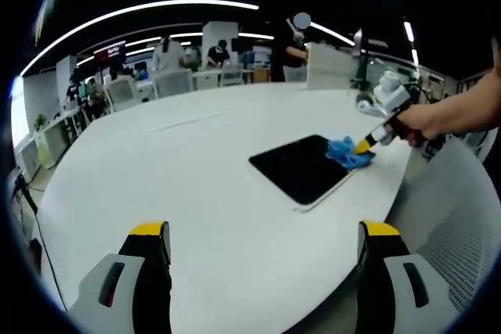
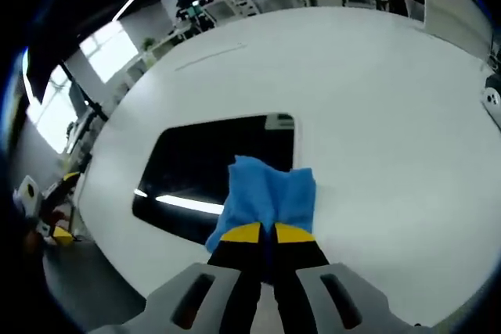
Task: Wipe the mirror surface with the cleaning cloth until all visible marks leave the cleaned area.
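Observation:
A dark rectangular mirror (image 1: pixel 301 167) lies flat on the white table (image 1: pixel 180 193), near its right edge. A blue cleaning cloth (image 1: pixel 349 152) rests on the mirror's far right corner. My right gripper (image 1: pixel 366 145), held by a person's hand, is shut on the cloth. In the right gripper view the cloth (image 2: pixel 266 193) spreads over the mirror's (image 2: pixel 203 166) right edge, pinched between the closed yellow-tipped jaws of my right gripper (image 2: pixel 268 232). A ceiling light reflects as a bright streak in the glass. My left gripper (image 1: pixel 266 232) hangs open above the table's near side, well short of the mirror.
The table edge (image 1: pixel 395 193) runs close past the mirror on the right, with a grey chair back (image 1: pixel 462 224) beyond it. White chairs (image 1: pixel 172 82) and several people stand at the far end of the table. A white device (image 1: pixel 387 91) sits near the far right.

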